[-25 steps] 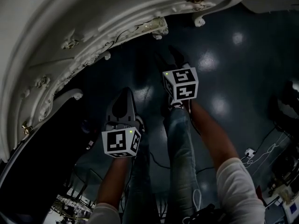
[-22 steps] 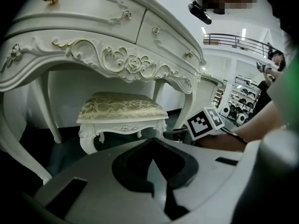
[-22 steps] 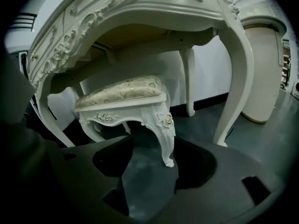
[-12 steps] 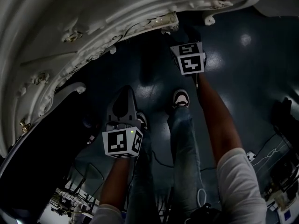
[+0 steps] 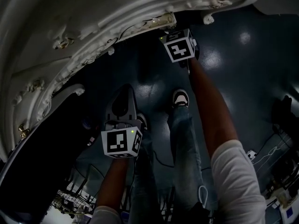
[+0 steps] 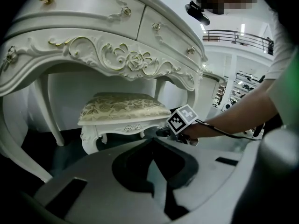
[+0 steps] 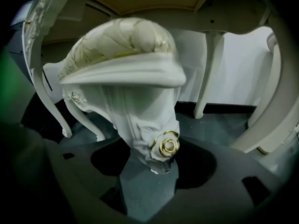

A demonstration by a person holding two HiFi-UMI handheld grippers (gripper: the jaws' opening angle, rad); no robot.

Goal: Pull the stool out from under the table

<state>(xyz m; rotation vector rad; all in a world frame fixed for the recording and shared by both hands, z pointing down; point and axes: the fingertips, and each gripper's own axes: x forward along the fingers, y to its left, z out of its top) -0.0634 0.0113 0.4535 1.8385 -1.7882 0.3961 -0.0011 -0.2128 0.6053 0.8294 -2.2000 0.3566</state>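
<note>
Looking along my right tool, I judge this to be the grasping step. The stool has not been pulled yet. It stands on the floor tucked beneath the counter, behind the front edge and between the counter's curved legs.

My right tool's jaws have just been opening and now stand wide. The stool's near corner leg sits between them with dark gaps on both sides, so the pads are not pressing on it. My left tool is closed to a point with nothing in it, and it hangs well apart from the stool.

The next move, as I see it, is to close on the knee of that leg just below the seat rail. After that comes a level draw towards me, so the feet slide rather than tip. The grip is at one corner only, so the stool may swing as it comes.

The leg is white painted wood, smooth and rounded, carved into folds with a gilt rose at the knee. I expect such a surface to slip under the pads. The cushion is domed, in pale cloth with a gold leaf pattern. The counter's apron carries scrollwork and rosettes touched with gold. The floor is dark and glossy, throwing back the lamps
</note>
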